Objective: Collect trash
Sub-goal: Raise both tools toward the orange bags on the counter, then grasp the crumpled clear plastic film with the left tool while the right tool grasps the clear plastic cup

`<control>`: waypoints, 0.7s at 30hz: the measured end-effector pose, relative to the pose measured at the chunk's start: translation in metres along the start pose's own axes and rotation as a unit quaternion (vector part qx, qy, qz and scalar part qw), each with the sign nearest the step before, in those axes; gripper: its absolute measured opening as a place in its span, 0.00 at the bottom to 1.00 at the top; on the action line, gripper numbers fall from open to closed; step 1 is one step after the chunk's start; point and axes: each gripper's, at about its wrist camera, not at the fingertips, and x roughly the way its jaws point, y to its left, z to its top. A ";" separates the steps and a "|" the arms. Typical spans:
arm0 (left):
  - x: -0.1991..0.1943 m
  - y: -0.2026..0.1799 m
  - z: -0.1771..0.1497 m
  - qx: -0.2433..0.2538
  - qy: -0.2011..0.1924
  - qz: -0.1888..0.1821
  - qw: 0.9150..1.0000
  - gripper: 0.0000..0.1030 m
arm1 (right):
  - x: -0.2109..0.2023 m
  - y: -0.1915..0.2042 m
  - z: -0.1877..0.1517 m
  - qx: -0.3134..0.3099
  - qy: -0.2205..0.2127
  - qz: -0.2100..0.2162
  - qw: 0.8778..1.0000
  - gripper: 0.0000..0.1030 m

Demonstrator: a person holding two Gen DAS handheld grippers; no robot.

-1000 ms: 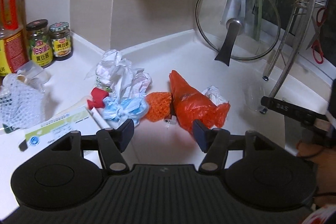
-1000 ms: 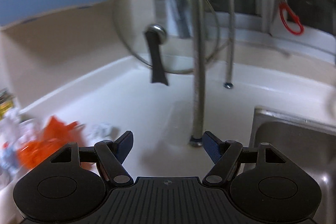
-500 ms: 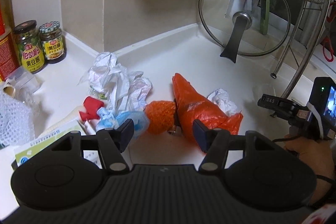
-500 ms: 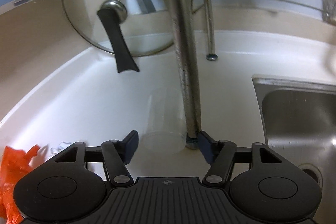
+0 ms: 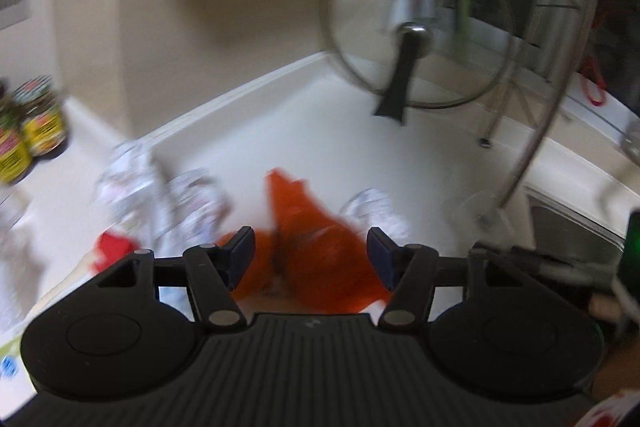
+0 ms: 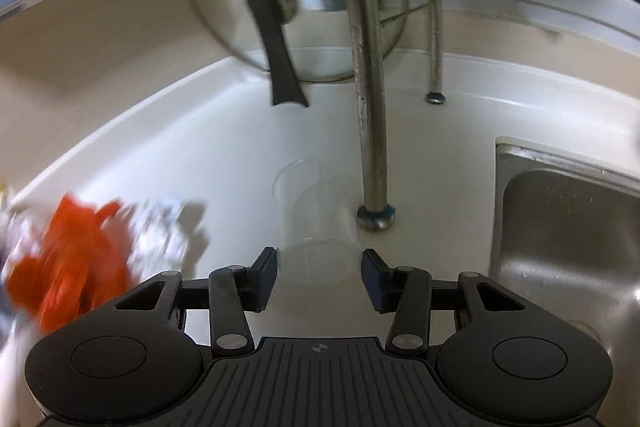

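Since the earlier frames the right gripper has come down to the clear plastic cup lying beside the rack leg on the counter; its jaws have just been closing, the cup's base between them, not visibly pressed. The left gripper has slid rightward, jaws apart and empty, above one orange bag. Two jars show yellow labels, blurred unreadable. Crumpled paper sits left.

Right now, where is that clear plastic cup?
In the right wrist view, the clear plastic cup lies on the white counter between the right gripper fingers, beside the rack leg.
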 end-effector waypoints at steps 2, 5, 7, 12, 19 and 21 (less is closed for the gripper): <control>0.009 -0.015 0.005 0.025 0.002 -0.023 0.999 0.56 | -0.010 -0.003 -0.007 -0.019 0.000 0.012 1.000 0.45; 0.029 -0.039 0.010 0.065 0.018 -0.053 0.996 0.56 | -0.016 -0.012 -0.014 -0.026 0.002 0.026 0.999 0.45; 0.046 -0.054 0.009 0.093 0.030 -0.055 0.994 0.56 | -0.015 -0.019 -0.016 -0.026 0.005 0.031 0.999 0.45; 0.090 -0.081 0.004 0.143 0.071 -0.012 0.987 0.55 | -0.014 -0.028 -0.016 -0.034 0.000 0.043 0.998 0.45; 0.125 -0.093 -0.002 0.166 0.108 0.037 0.979 0.33 | -0.014 -0.041 -0.016 -0.027 -0.002 0.053 0.998 0.45; 0.124 -0.095 -0.002 0.166 0.103 0.040 0.980 0.27 | -0.015 -0.043 -0.016 -0.030 -0.003 0.057 0.998 0.45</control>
